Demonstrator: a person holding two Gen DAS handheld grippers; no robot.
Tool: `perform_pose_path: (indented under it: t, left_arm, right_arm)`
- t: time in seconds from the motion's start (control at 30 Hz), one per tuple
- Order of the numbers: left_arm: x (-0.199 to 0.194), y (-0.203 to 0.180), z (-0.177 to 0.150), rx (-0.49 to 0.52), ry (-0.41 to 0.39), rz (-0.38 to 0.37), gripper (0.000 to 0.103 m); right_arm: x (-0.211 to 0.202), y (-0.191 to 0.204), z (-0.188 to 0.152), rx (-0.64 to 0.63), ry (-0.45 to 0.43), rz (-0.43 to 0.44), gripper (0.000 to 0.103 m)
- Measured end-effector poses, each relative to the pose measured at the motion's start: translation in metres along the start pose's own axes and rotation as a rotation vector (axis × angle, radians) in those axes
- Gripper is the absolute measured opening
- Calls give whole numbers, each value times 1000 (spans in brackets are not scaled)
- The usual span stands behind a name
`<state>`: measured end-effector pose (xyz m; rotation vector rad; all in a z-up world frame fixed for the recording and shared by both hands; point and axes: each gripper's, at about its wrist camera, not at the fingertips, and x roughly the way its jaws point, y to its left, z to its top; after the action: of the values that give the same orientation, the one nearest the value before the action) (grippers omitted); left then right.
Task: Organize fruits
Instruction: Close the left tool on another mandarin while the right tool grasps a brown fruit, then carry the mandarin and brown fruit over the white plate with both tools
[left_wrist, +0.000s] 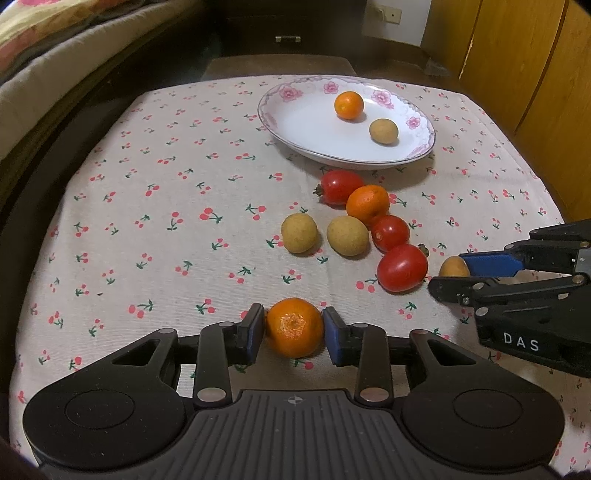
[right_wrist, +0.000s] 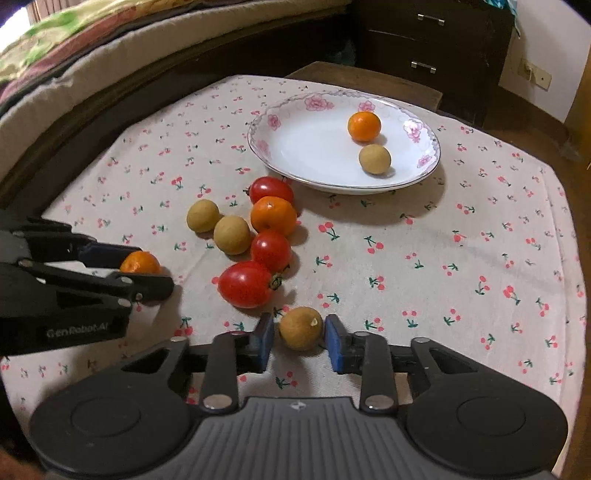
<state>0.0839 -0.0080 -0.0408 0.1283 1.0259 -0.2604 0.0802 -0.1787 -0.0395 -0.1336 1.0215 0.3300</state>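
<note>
Left gripper (left_wrist: 294, 328) fingers pinch a tangerine (left_wrist: 294, 327); right gripper (right_wrist: 300, 339) fingers pinch a longan (right_wrist: 301, 328) beside tomatoes (right_wrist: 245, 284).

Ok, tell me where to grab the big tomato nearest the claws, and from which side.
Grip the big tomato across its narrow middle, from above. It lies on its side, stem at the right end in the right wrist view. Favour the blunt left half: another tomato touches its far right shoulder.

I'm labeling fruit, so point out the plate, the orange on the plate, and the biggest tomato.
plate (left_wrist: 295, 122), left wrist view, bare white inside.
orange on the plate (left_wrist: 348, 105), left wrist view, middle of peel.
biggest tomato (right_wrist: 244, 284), right wrist view, middle of skin.
</note>
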Motion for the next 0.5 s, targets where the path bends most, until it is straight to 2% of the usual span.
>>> perform_pose_path:
  t: [0.23,0.5]
  left_arm:
    - [-3,-1,1,0,1,4,41]
    - [-10,0,8,-20,-24,-13,41]
  right_arm:
    - [-5,-3,-3,12,11,-1,26]
    - [-16,-5,3,23,-24,-4,26]
